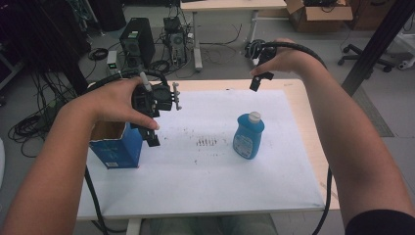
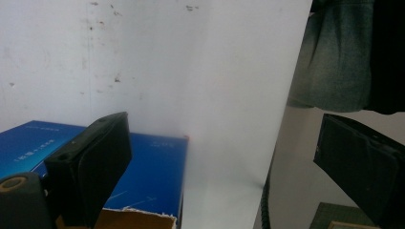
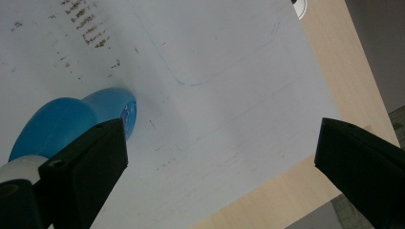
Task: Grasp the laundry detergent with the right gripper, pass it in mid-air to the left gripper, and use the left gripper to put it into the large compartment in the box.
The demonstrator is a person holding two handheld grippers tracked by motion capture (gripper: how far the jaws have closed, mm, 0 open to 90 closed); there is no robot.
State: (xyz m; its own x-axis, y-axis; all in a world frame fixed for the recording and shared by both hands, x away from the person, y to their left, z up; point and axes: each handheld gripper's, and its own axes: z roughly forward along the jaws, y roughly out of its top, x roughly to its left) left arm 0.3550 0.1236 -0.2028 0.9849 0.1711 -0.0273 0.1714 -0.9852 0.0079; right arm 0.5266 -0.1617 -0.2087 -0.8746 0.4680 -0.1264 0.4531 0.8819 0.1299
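A blue bottle (image 1: 248, 136) with a white cap stands upright right of the white sheet's middle; from above it shows as a blue body (image 3: 67, 121) behind one jaw. An open-topped blue box (image 1: 116, 145) sits at the table's left edge, its blue side (image 2: 153, 171) below my left gripper's jaws. My left gripper (image 1: 152, 138) hangs over the box's right rim, jaws wide apart, open and empty (image 2: 224, 171). Raised over the table's far edge, beyond the bottle, my right gripper (image 1: 258, 81) is open with nothing between its jaws (image 3: 219, 176).
A white sheet (image 1: 210, 166) with dark speckles covers most of the wooden table (image 1: 306, 122). Computer towers (image 1: 138, 41), tangled cables and a cardboard box (image 1: 318, 14) lie on the floor beyond the table. A black post (image 1: 374, 46) slants at the right.
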